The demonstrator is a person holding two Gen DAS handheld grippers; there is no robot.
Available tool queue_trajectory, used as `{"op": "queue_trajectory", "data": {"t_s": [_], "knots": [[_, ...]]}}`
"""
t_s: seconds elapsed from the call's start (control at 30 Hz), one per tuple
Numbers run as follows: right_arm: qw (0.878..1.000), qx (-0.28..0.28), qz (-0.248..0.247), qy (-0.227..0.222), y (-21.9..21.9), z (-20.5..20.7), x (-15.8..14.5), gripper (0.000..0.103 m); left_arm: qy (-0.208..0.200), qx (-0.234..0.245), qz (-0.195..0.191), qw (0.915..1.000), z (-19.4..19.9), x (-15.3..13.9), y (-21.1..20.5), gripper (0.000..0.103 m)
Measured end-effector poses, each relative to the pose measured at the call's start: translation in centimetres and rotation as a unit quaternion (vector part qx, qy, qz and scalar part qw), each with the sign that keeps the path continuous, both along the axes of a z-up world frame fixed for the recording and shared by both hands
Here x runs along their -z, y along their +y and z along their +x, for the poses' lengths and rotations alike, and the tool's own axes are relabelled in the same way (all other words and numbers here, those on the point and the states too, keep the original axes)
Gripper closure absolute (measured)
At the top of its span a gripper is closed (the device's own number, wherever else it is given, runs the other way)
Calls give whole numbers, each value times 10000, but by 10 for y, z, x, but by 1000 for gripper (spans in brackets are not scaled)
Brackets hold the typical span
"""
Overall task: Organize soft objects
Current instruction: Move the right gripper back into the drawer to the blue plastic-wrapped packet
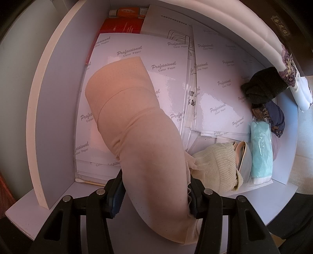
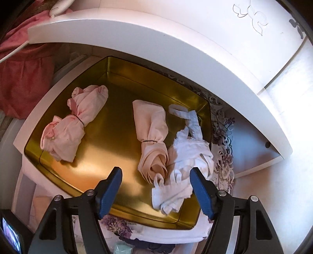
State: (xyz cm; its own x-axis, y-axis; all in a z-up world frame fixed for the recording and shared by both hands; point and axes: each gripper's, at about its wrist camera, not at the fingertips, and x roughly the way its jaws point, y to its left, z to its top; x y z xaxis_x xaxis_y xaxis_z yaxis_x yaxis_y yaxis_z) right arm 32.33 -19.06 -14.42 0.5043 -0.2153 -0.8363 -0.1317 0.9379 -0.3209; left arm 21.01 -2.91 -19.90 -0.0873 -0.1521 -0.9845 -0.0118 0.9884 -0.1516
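Observation:
My left gripper (image 1: pixel 156 197) is shut on a beige rolled stocking bundle (image 1: pixel 137 125), which hangs over an open drawer lined with glossy paper sheets (image 1: pixel 221 86). In the drawer's right corner lie a cream knitted item (image 1: pixel 219 166), a teal packet (image 1: pixel 261 150), a black cloth (image 1: pixel 262 88) and a dark blue lace piece (image 1: pixel 273 117). My right gripper (image 2: pixel 156 189) stands open above a gold tin tray (image 2: pixel 109 148). In the tray lie a pink tied bundle (image 2: pixel 72 129), a peach tied roll (image 2: pixel 152 136) and a loose white garment (image 2: pixel 185 168), just past the right fingertip.
A red box (image 1: pixel 121 24) and an orange tube (image 1: pixel 127 12) sit at the drawer's back. A white shelf edge (image 2: pixel 137 37) overhangs the tray. Red fabric (image 2: pixel 23 78) hangs at the left. A floral lace cloth (image 2: pixel 223 136) lies under the tray's right side.

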Motion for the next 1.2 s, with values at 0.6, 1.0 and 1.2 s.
{"op": "queue_trajectory", "data": {"t_s": [0.6, 1.0, 1.2], "knots": [[9993, 6, 299, -217, -14, -50, -23, 27, -19, 21, 11, 10000, 0, -2, 1, 49], [9975, 319, 618, 88, -33, -99, 0, 26, -23, 13, 15, 10000, -1, -2, 1, 49], [9940, 590, 812, 438, -38, -122, 26, 26, -24, 7, 14, 10000, -1, -2, 1, 49]]}}
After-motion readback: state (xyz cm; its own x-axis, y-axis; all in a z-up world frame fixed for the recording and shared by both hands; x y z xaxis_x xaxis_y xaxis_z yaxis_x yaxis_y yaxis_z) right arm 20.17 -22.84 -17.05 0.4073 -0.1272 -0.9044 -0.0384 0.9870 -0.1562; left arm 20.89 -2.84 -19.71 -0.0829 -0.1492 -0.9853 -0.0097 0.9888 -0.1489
